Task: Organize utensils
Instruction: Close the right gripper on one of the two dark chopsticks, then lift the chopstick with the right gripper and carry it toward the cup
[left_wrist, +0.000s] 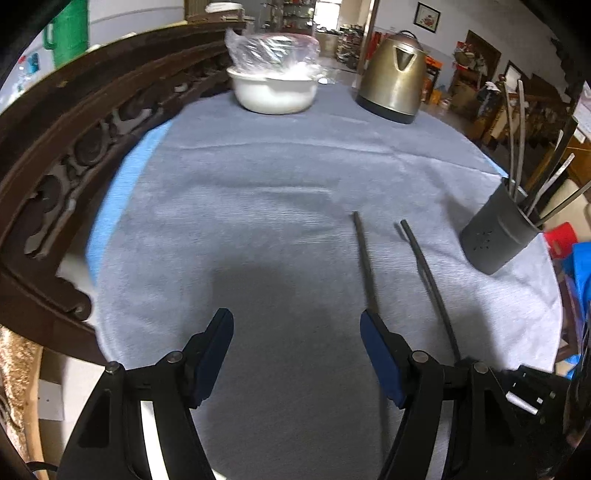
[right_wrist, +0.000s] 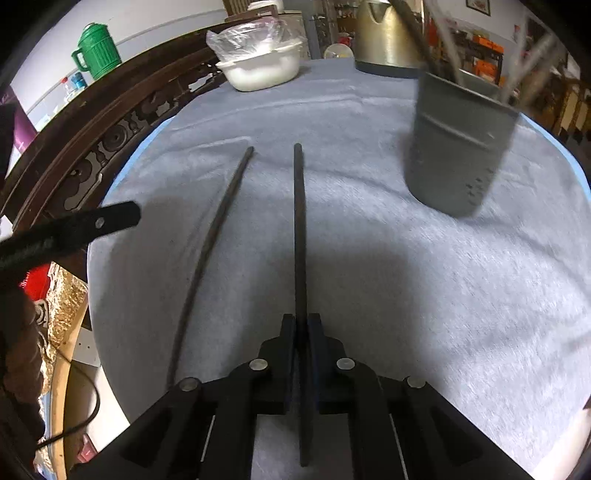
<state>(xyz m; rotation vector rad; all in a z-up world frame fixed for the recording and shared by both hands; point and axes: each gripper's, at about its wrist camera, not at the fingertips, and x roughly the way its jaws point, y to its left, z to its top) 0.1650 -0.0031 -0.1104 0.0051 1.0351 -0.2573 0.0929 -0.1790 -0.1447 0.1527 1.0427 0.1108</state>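
The right gripper has its fingers clenched on a dark chopstick, gripping it near its near end; a short tail of the stick pokes back past the pads toward the camera. From the fingers the chopstick runs straight away along the gripper's own line, its far tip low over the grey cloth that covers the table. So the stick's long axis matches the pointing direction of the hand. The holder, a grey cup already bristling with utensils, stands to the far right of that tip, well apart from it. That offset is what the coming move seems to turn on: the tip would have to swing right and the stick tilt more upright to clear the rim and drop in. A second chopstick lies on the cloth just left of the held one, roughly parallel, its far end leaning slightly toward it. The left gripper has its fingers released and wide, nothing between them, over bare cloth; the loose chopstick lies just by its right finger. The left hand is therefore nearer the loose stick, the right hand nearer the holder.
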